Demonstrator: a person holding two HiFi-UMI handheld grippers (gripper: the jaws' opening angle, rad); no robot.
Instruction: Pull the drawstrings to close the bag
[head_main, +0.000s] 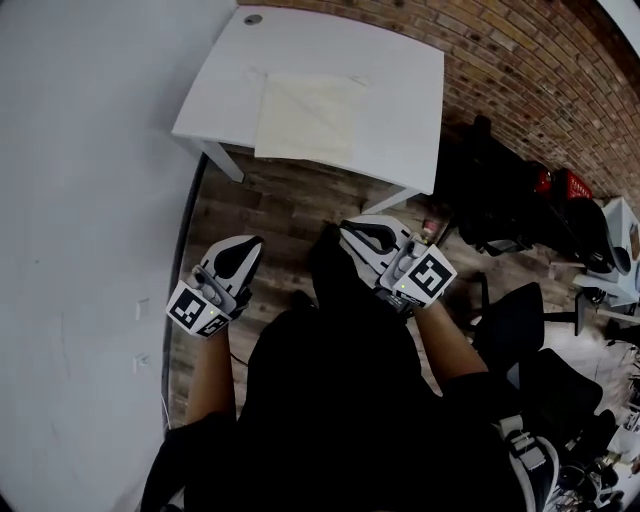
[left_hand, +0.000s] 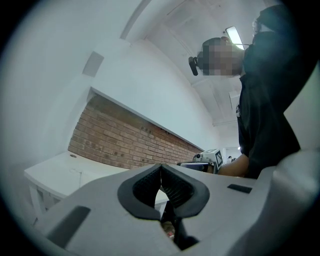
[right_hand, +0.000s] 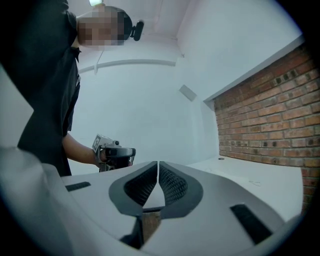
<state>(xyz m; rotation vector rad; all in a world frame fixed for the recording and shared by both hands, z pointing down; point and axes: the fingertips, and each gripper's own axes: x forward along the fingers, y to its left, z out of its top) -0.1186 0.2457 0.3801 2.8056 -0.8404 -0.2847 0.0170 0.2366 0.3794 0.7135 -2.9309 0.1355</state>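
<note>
The flat, cream, square cloth drawstring bag (head_main: 310, 118) lies spread on the white rectangular table (head_main: 405, 95), well apart from both grippers, so closing it looks not yet begun. The grey-and-black left gripper (head_main: 245, 250) and right gripper (head_main: 352, 232) are held at the person's waist. Each has its jaws pressed together on nothing, probably because nothing is within reach to grasp.

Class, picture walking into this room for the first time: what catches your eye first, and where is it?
The flat cream bag on the white table at the top of the head view stands out first, with the red brick wall behind it. Nearer, over the wooden floor, the left gripper and right gripper are held close to the person, both shut and empty, short of the table.
</note>
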